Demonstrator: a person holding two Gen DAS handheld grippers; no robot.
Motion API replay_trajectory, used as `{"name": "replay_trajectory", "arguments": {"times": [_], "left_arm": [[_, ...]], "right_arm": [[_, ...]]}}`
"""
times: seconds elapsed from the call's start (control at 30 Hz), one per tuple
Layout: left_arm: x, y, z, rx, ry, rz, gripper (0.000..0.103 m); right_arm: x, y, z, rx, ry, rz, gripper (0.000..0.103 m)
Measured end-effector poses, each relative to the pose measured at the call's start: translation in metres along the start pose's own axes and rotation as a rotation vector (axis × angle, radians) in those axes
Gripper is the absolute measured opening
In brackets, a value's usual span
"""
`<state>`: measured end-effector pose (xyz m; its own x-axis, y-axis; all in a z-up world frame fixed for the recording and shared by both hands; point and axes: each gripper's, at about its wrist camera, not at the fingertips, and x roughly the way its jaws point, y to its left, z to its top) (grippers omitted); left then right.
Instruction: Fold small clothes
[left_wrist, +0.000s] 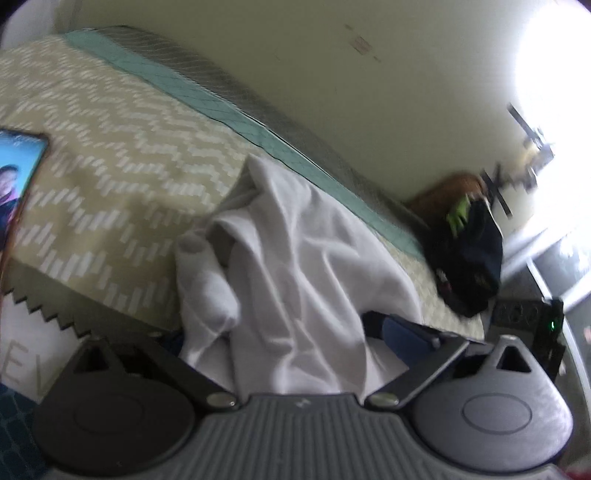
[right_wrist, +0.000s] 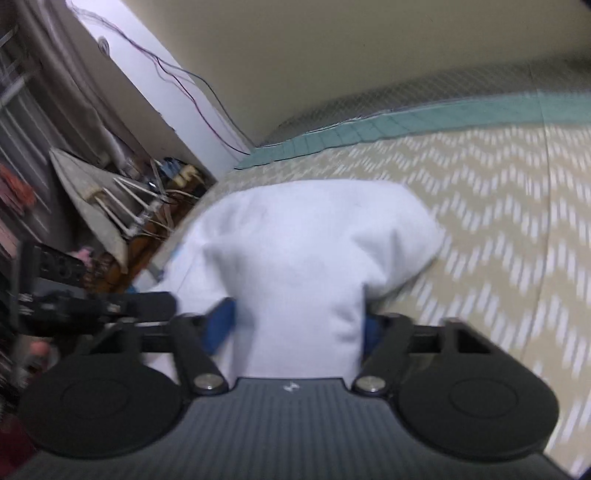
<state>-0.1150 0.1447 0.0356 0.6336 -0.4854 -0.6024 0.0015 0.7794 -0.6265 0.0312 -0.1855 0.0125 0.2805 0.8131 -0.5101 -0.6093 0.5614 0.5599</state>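
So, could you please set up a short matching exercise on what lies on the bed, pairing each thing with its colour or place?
Things:
1. white garment
2. dark clothes
3. phone
4. bedspread

Descriptions:
A. lit screen, at the left edge of the left wrist view
B. beige with a white zigzag pattern
C. crumpled between the gripper fingers
D. piled at the far end of the bed, with a bit of green

Pairs: 1-C, 2-D, 3-A, 4-B
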Motion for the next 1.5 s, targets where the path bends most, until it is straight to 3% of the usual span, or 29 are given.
{"name": "replay_trajectory", "arguments": {"times": [0.03,0.07,0.17,0.43,0.57,0.7,0.83,1.03,1.23,1.3,1.5], "left_arm": [[0.001,-0.003,0.001,0.005,-0.005,0.038,0.060],[0.003,-0.007,0.003,0.010,0.002,0.067,0.049],[0.014,-0.025,0.008,0.028,0.013,0.029,0.035],[0.086,-0.115,0.022,0.231,0.081,-0.054,0.035],[0.116,-0.148,0.034,0.282,0.113,-0.083,0.035],[0.131,-0.169,0.058,0.302,0.088,-0.087,0.035],[0.148,-0.186,0.097,0.321,0.048,-0.079,0.035],[0.219,-0.207,0.145,0.343,0.006,-0.034,0.035],[0.318,-0.196,0.148,0.309,0.073,0.047,0.033],[0.339,-0.190,0.144,0.290,0.084,0.070,0.038],[0.336,-0.202,0.123,0.412,0.047,0.118,0.042]], "right_arm": [[-0.004,-0.002,0.002,0.005,-0.015,0.010,0.047],[-0.007,-0.001,0.003,-0.006,-0.031,0.010,0.043],[-0.031,0.002,0.003,-0.077,-0.104,-0.030,0.040],[-0.102,-0.039,0.011,-0.042,-0.260,-0.156,0.039],[-0.126,-0.055,0.016,-0.034,-0.298,-0.211,0.039],[-0.135,-0.065,0.040,-0.047,-0.336,-0.221,0.039],[-0.129,-0.072,0.078,-0.091,-0.369,-0.229,0.039],[-0.107,-0.128,0.128,-0.077,-0.410,-0.307,0.039],[-0.059,-0.199,0.143,-0.035,-0.320,-0.470,0.039],[-0.045,-0.217,0.143,-0.013,-0.277,-0.537,0.042],[-0.018,-0.193,0.124,-0.153,-0.264,-0.691,0.060]]}}
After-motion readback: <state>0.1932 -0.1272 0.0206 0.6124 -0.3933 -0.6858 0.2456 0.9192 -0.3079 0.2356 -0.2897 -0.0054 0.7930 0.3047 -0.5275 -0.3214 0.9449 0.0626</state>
